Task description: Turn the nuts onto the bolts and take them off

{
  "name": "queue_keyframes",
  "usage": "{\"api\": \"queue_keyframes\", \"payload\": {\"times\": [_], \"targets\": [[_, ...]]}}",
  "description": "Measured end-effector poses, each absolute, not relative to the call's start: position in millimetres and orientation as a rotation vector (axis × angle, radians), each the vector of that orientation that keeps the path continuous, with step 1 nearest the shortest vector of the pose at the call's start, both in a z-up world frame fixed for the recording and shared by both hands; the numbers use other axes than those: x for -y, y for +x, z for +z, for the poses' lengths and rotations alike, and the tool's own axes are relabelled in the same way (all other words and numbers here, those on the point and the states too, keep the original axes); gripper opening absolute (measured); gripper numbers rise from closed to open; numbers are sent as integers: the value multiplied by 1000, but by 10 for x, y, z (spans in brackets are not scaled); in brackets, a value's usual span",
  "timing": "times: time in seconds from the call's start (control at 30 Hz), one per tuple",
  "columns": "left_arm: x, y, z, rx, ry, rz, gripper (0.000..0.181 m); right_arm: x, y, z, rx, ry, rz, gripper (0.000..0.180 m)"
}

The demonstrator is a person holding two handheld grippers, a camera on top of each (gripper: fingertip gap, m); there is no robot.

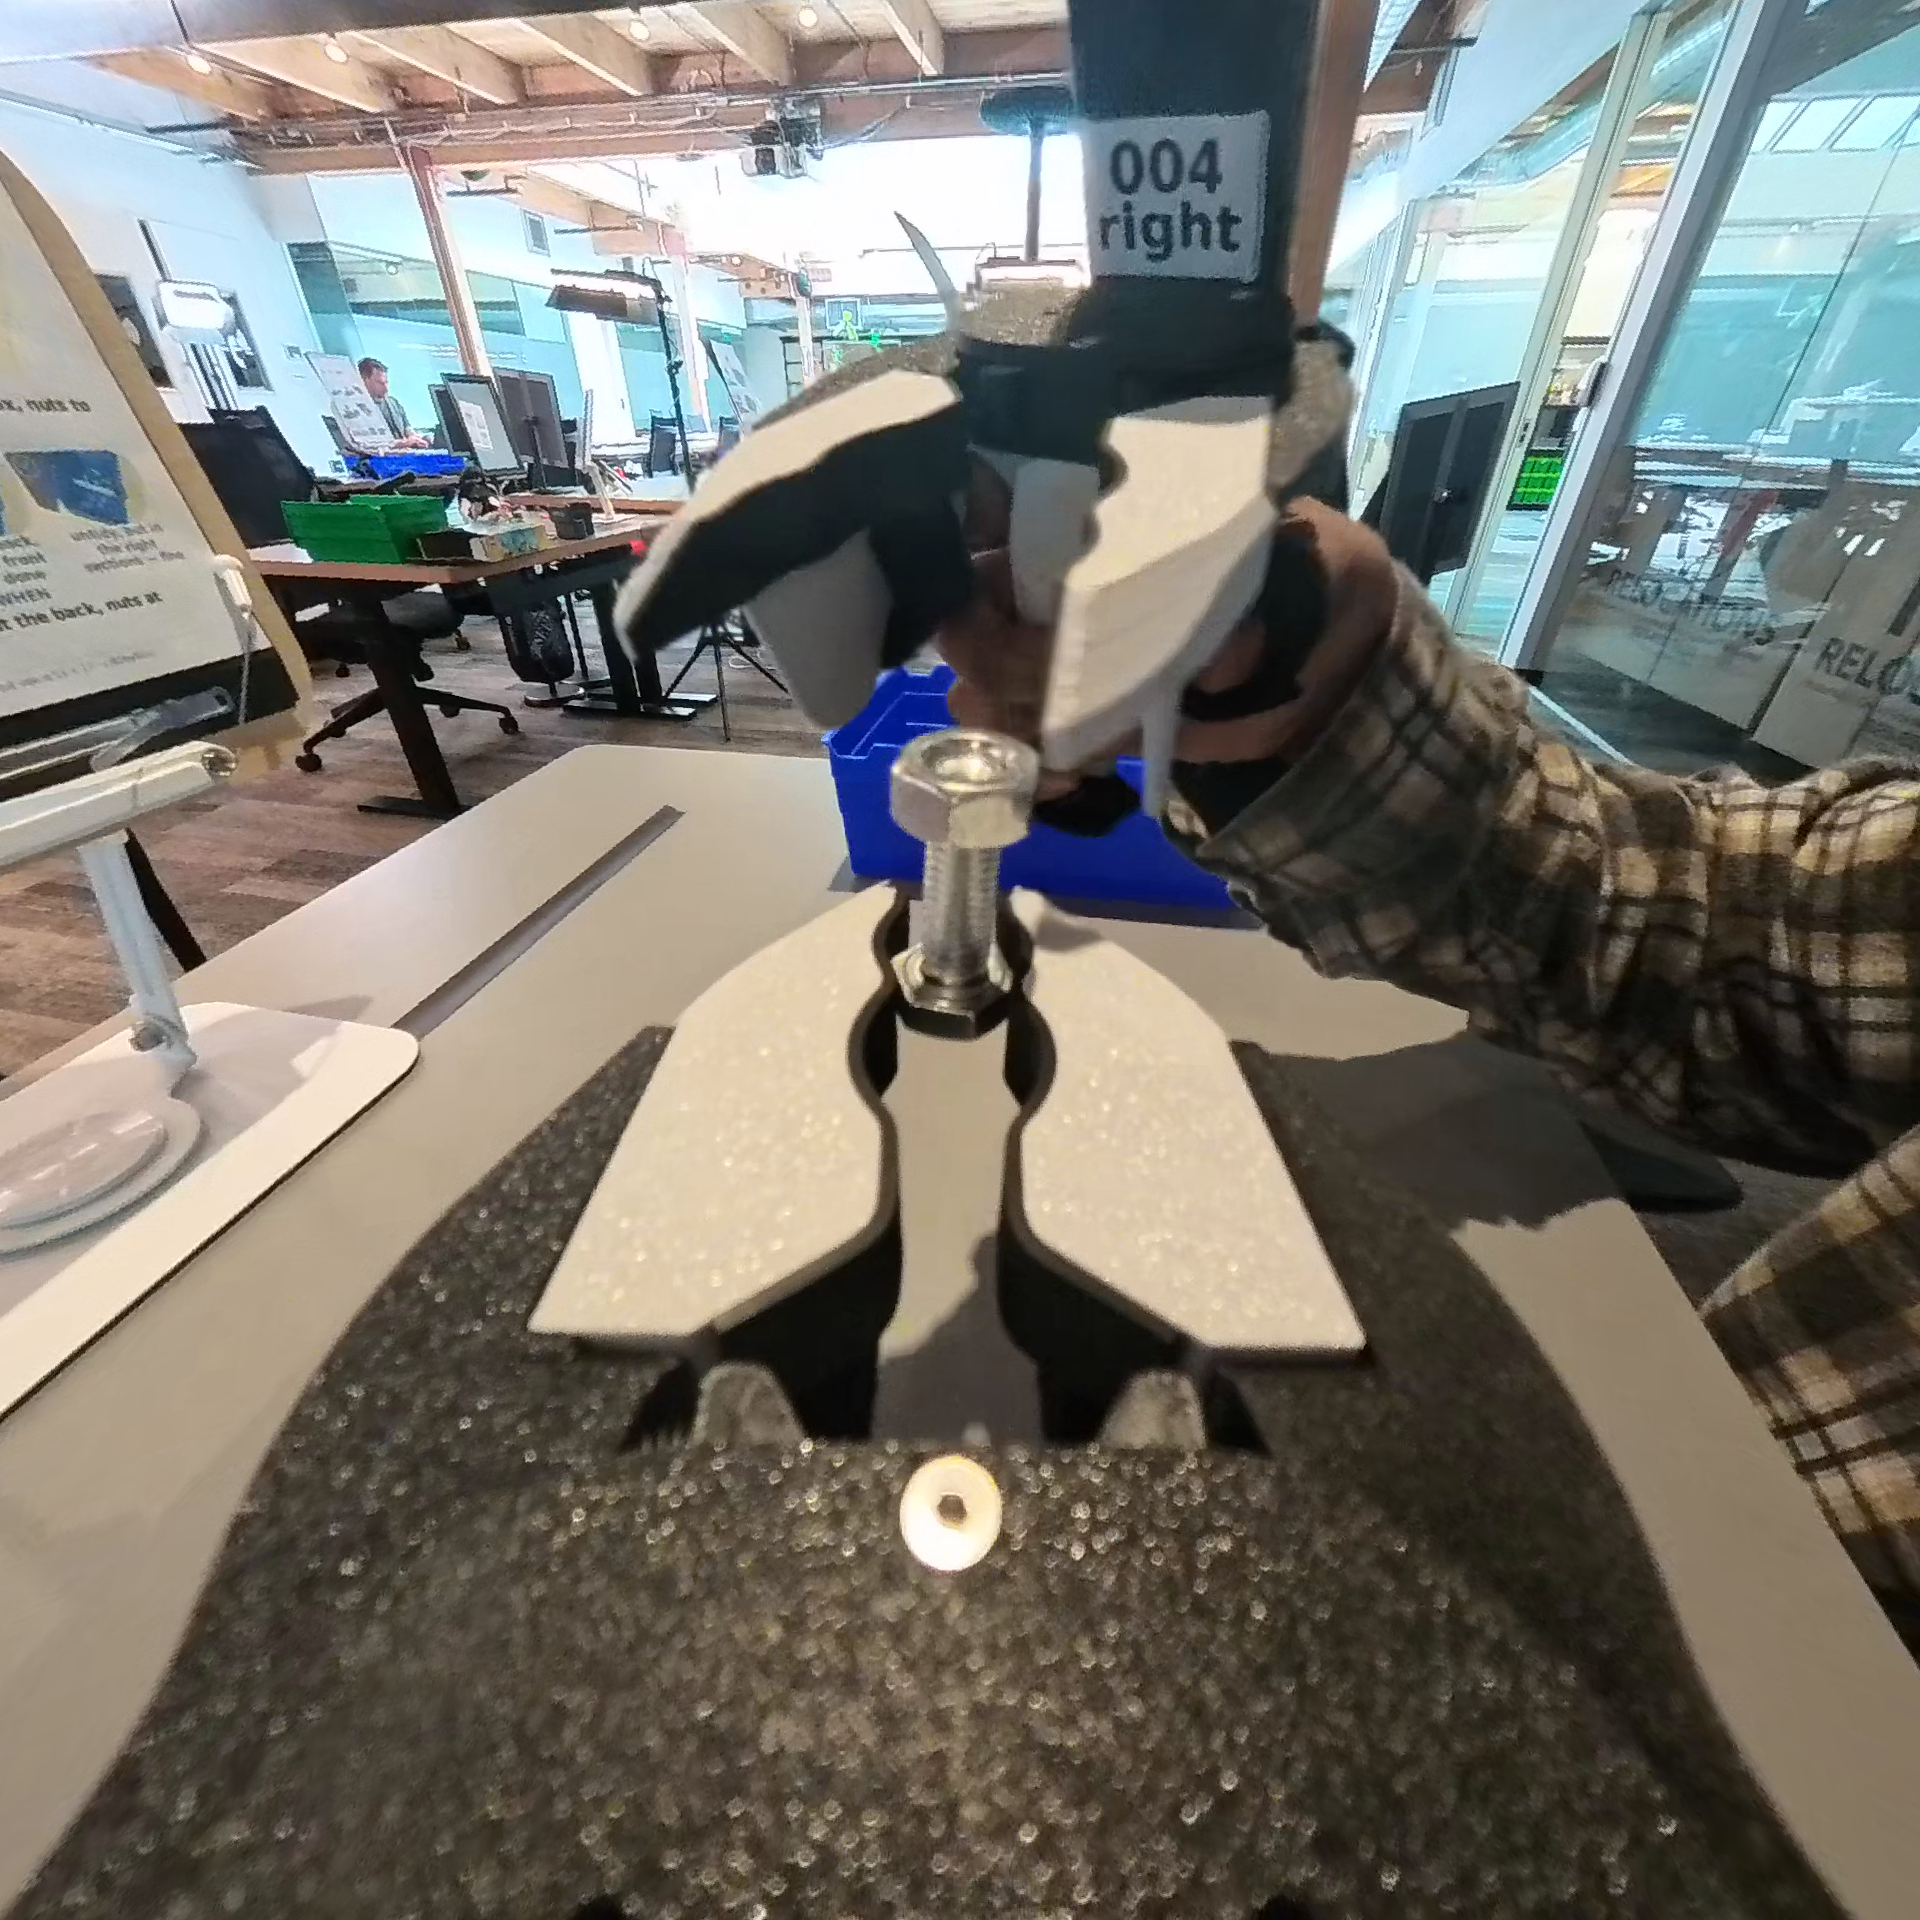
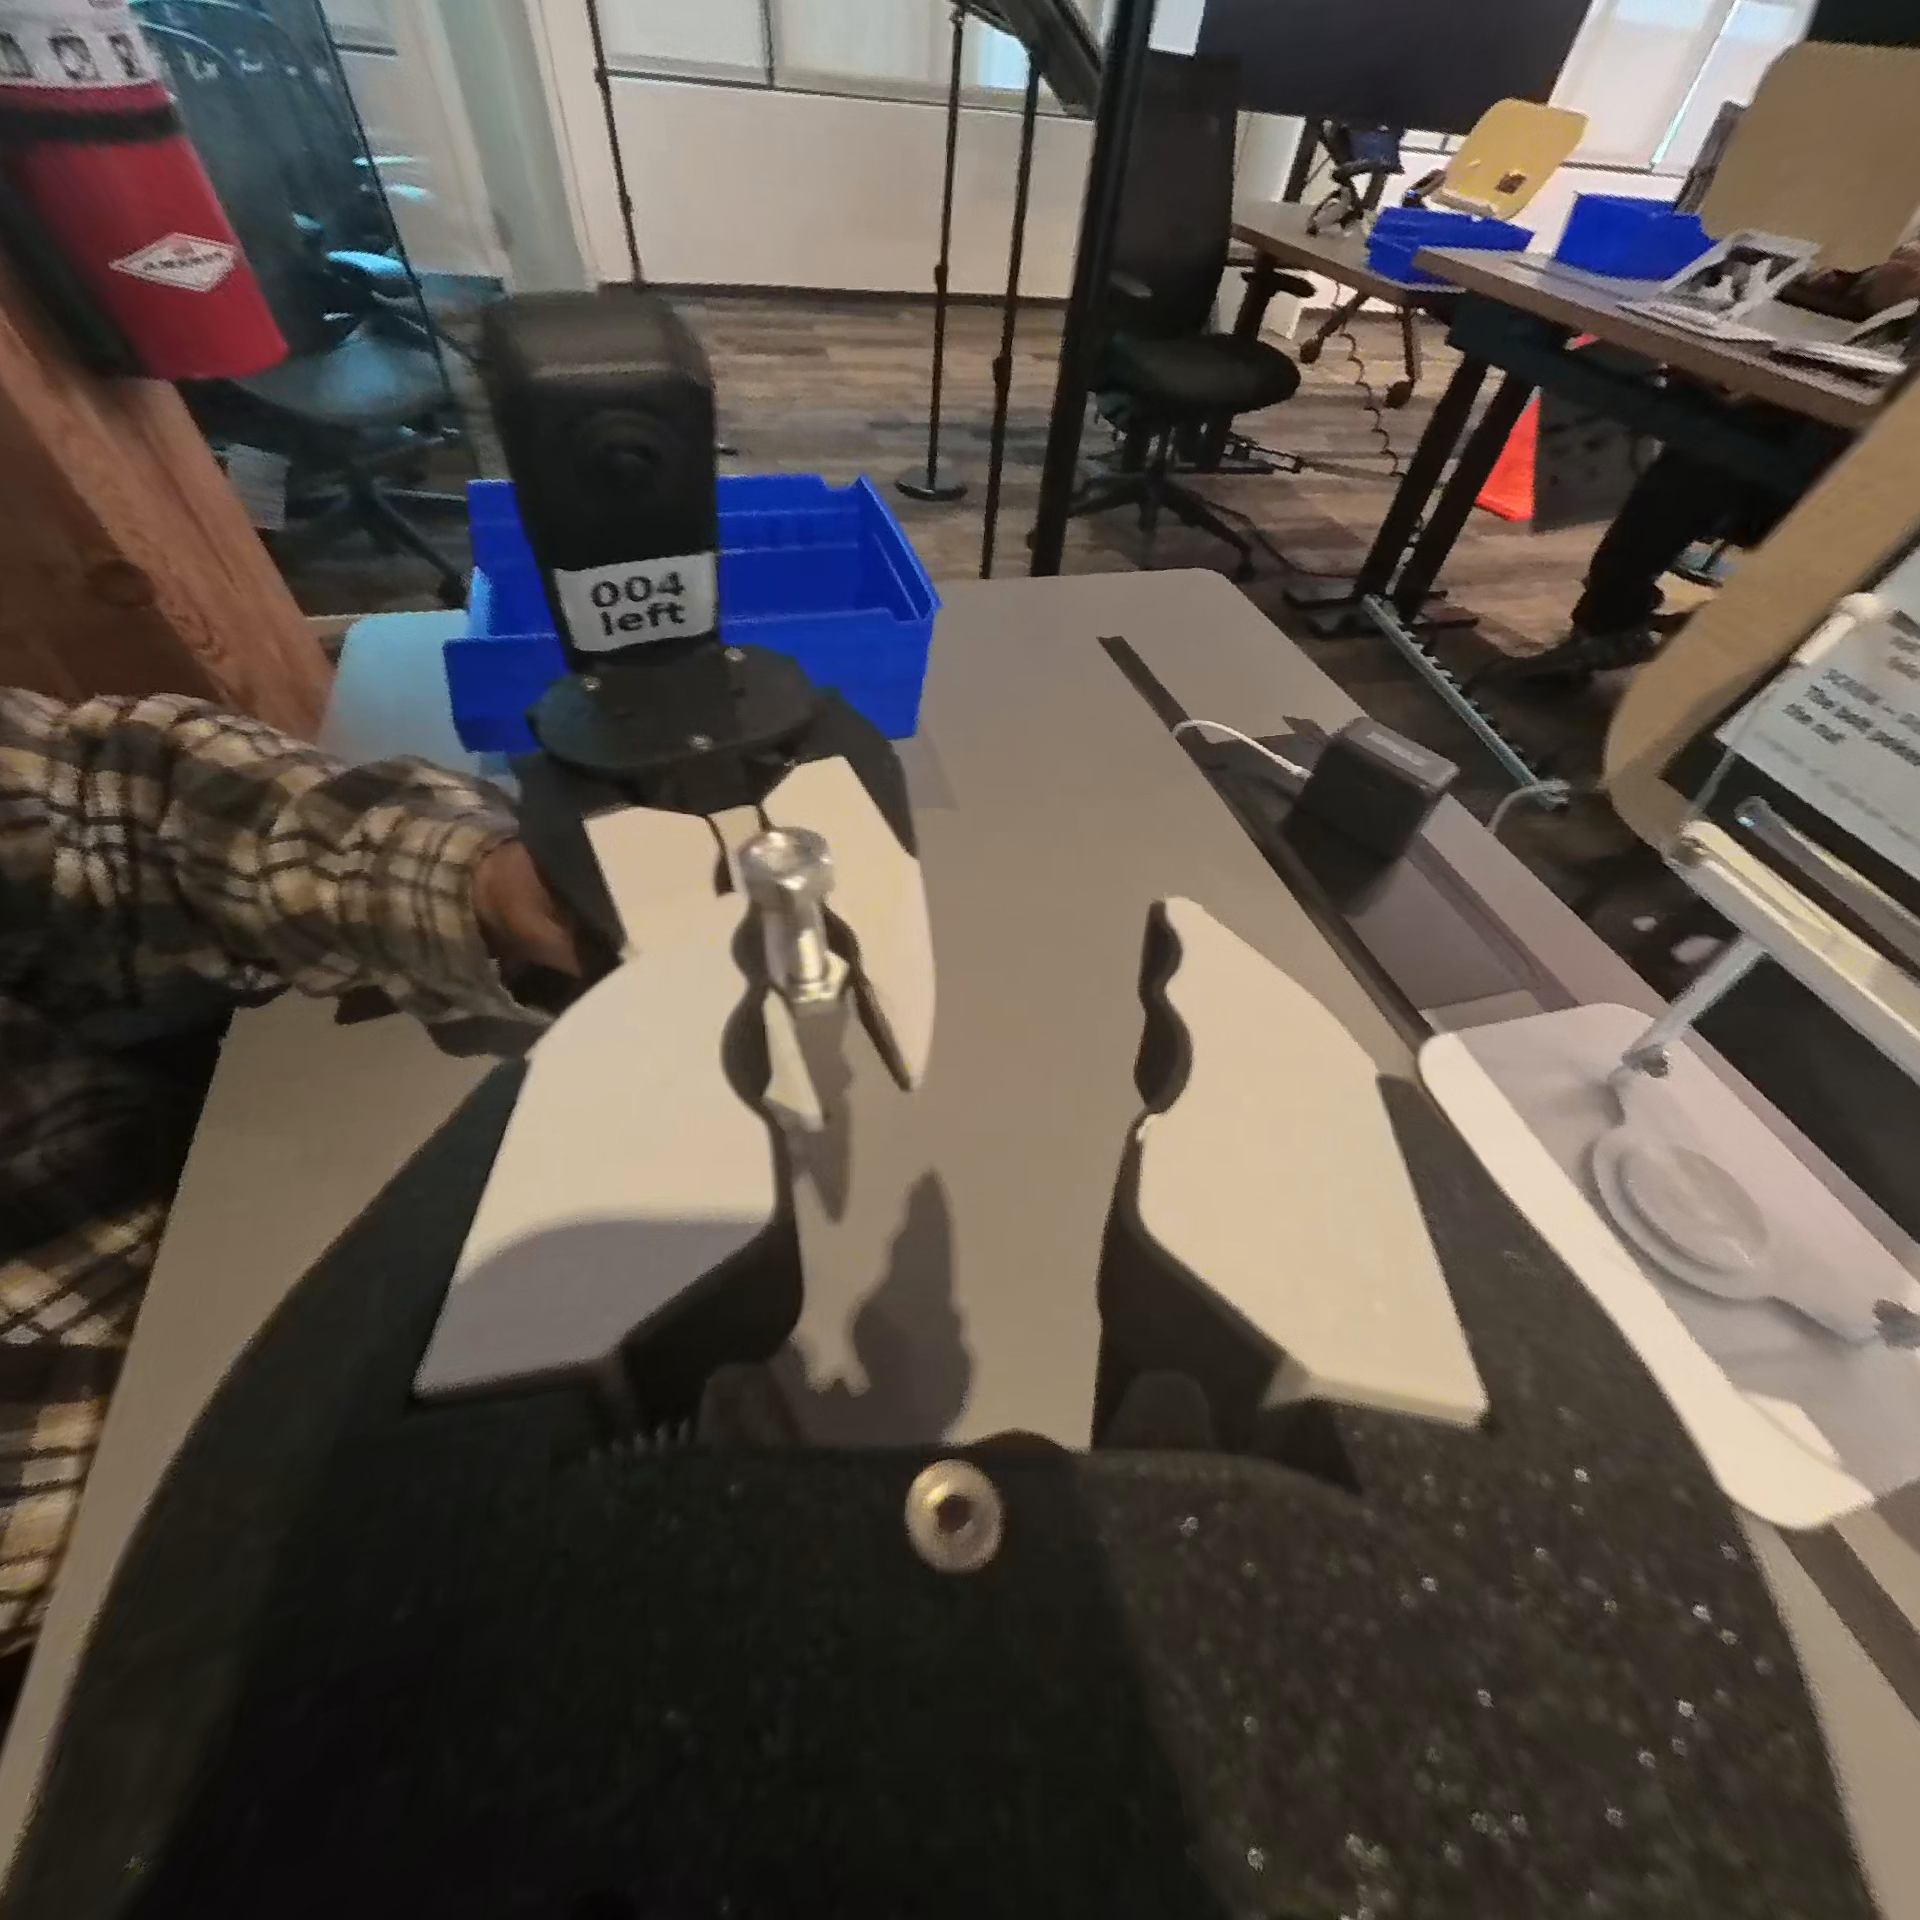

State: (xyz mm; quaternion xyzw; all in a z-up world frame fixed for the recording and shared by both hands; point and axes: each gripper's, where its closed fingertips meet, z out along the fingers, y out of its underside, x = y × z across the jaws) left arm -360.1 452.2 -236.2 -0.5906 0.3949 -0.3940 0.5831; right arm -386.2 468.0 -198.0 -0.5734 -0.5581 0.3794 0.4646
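A silver bolt [image 1: 951, 909] stands upright above the grey table [image 1: 582, 831], with a hex nut [image 1: 963, 795] on its top end. My left gripper [image 1: 951, 1003] is shut on the bolt's hex head at the bottom. My right gripper [image 1: 966, 717] is open and empty, tilted down just above and behind the nut without touching it. In the right wrist view the bolt [image 2: 795, 940] and nut [image 2: 784, 860] sit beside the left finger [image 2: 623, 1143] of my right gripper [image 2: 951, 935], whose jaws stand wide apart. The left gripper [image 2: 826, 1003] faces me there.
A blue bin [image 1: 1039, 862] stands behind the bolt; it also shows in the right wrist view [image 2: 831, 603]. A white stand on a flat base [image 1: 156, 1091] is at the table's left. A small black device with a cable [image 2: 1371, 790] sits by a slot. Plaid sleeves [image 1: 1558, 935] hold the grippers. My right fingertips sit around 5 cm from my left ones.
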Motion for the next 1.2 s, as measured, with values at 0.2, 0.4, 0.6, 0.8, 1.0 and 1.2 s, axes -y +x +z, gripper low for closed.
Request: {"api": "queue_keyframes", "payload": {"times": [0.2,0.4,0.6,0.8,1.0,1.2], "targets": [[-4512,-3596,-2371,-922,-1382,-916,15,-4691,-3941,-2036,1380,-1420,908,78],[-4519,-3603,-2346,-918,-1373,-923,15,-4669,-3885,-1950,1351,-1398,949,77],[-4506,-3592,-2376,-924,-1381,-919,15,-4709,-3947,-2036,1383,-1411,902,85],[-4526,-3600,-2371,-917,-1380,-927,15,-4686,-3892,-1992,1350,-1390,976,81],[-4512,-3606,-2364,-918,-1377,-921,15,-4718,-3969,-2012,1373,-1397,949,84],[-4521,-3608,-2354,-916,-1374,-925,15,-4727,-3867,-1932,1349,-1390,981,81]]}}
